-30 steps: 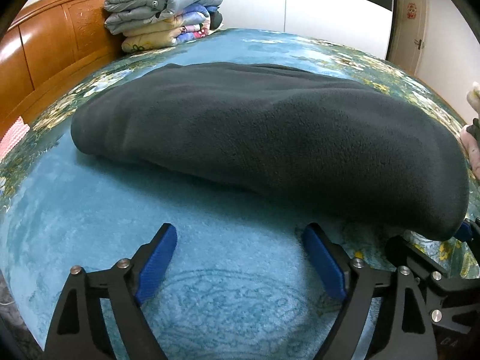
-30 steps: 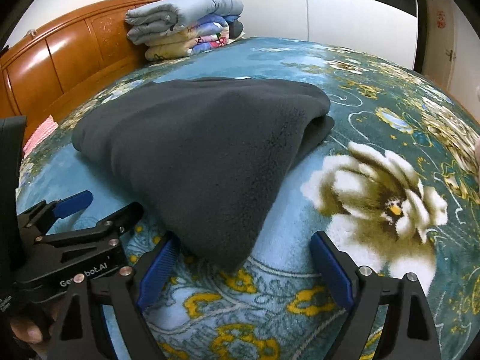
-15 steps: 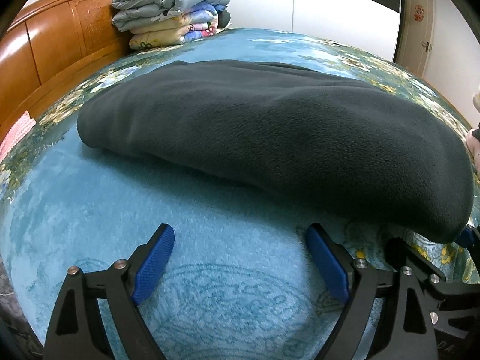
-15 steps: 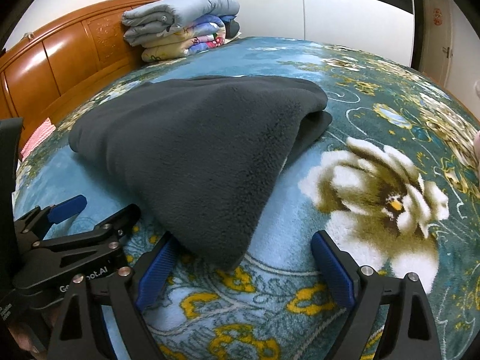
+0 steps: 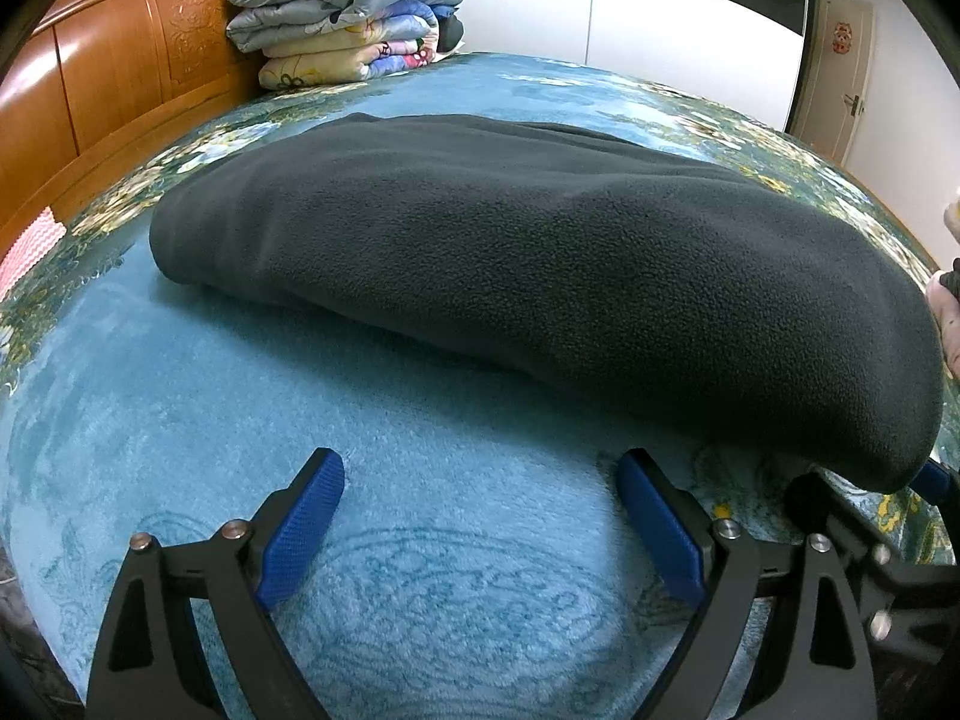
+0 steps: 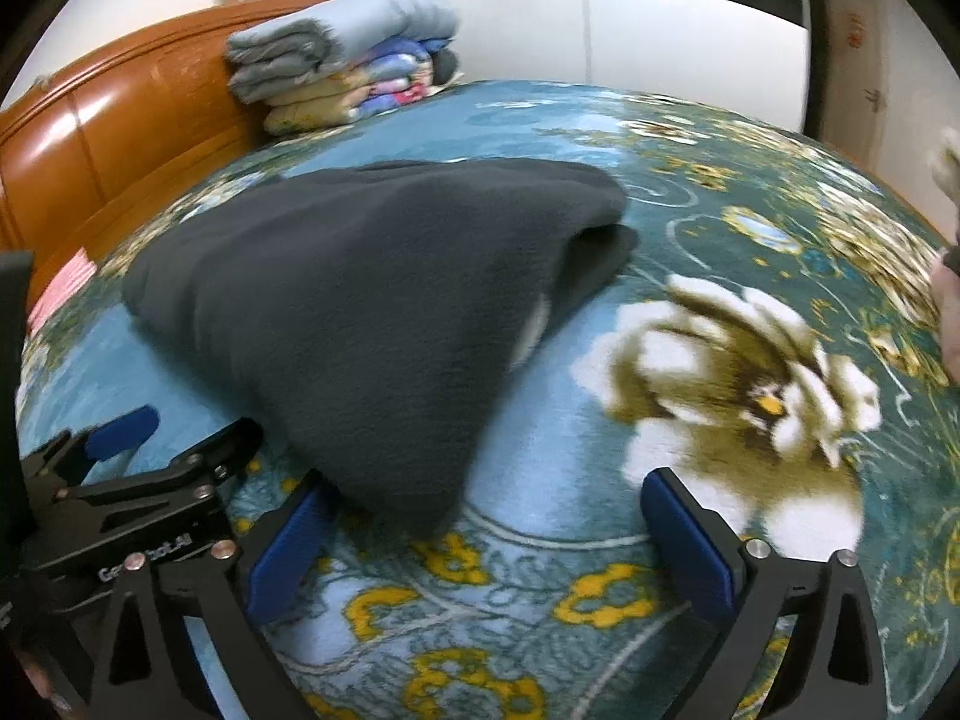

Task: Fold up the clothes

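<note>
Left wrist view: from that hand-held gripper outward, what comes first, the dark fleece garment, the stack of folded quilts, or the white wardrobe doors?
1. Dark fleece garment: nearest, lying across the bedspread just ahead of the open left hand-held gripper.
2. Stack of folded quilts: far left, against the headboard.
3. White wardrobe doors: farthest, beyond the bed.

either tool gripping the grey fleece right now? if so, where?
Nothing held. The left tool is open over bare blanket, short of the grey fleece. The right tool is open too, the fleece's near corner lying beside its left finger, not pinched.
</note>
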